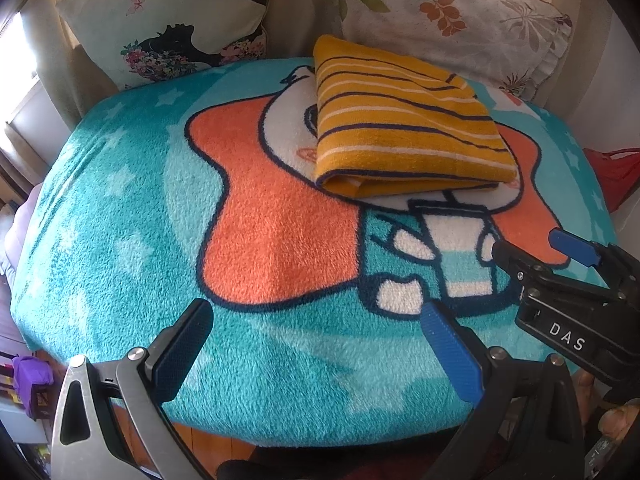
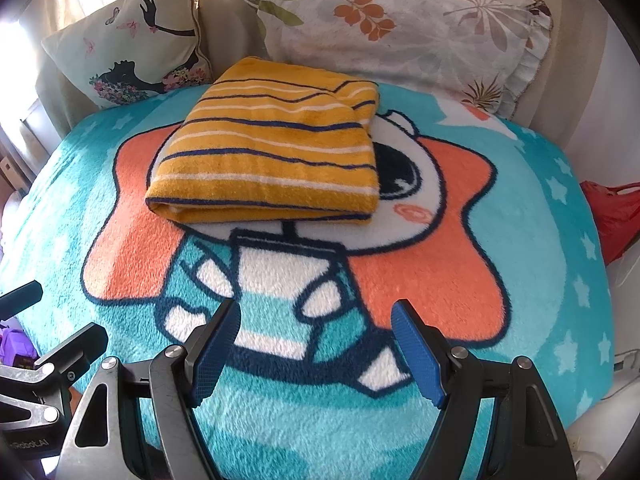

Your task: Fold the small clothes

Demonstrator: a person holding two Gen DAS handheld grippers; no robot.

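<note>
A yellow garment with navy and white stripes (image 1: 404, 120) lies folded into a thick rectangle on the far half of the turquoise cartoon blanket (image 1: 120, 240). It also shows in the right wrist view (image 2: 272, 152). My left gripper (image 1: 320, 320) is open and empty, low over the blanket's near edge, well short of the garment. My right gripper (image 2: 316, 320) is open and empty, also over the near part of the blanket (image 2: 540, 200). The right gripper shows at the right of the left wrist view (image 1: 528, 248), beside the left one.
Two printed pillows (image 1: 168, 20) (image 1: 460, 12) lean against the back behind the garment. A red bag (image 1: 612, 176) lies off the blanket's right edge. Purple clutter (image 1: 30, 380) sits low at the left. The blanket's front edge drops off below my grippers.
</note>
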